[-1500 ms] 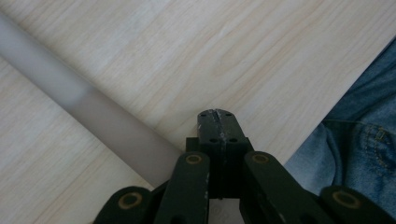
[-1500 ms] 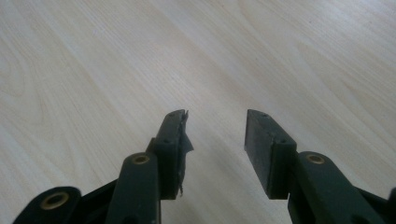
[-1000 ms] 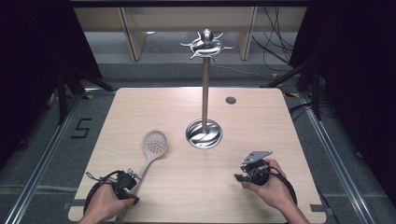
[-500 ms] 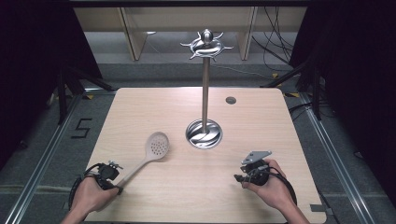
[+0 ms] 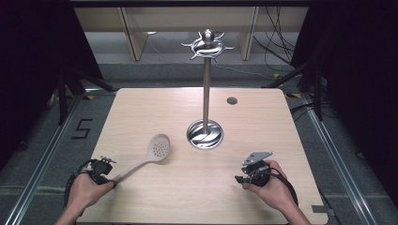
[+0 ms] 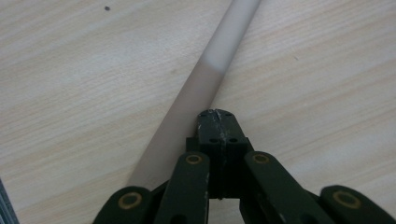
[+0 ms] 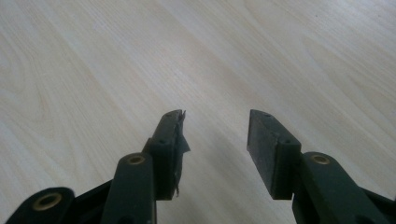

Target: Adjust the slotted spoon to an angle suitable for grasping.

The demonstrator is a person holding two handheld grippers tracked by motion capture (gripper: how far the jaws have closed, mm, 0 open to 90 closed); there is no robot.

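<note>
High view: slotted spoon (image 5: 149, 154) lies near-left on the table (image 5: 263, 131), beside a steel utensil stand (image 5: 205, 93).
Left gripper (image 6: 217, 122), jaws together, sits over the spoon's handle; right gripper (image 7: 215, 135), part-open and just widening, holds nothing.

grey carpet floor (image 5: 328, 154), wooden shelving (image 5: 131, 33)

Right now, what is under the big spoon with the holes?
Under the slotted spoon is the bare wooden table. Its bowl hides the patch right beneath it. The shut left gripper sits above the handle's end, covering that part.
</note>
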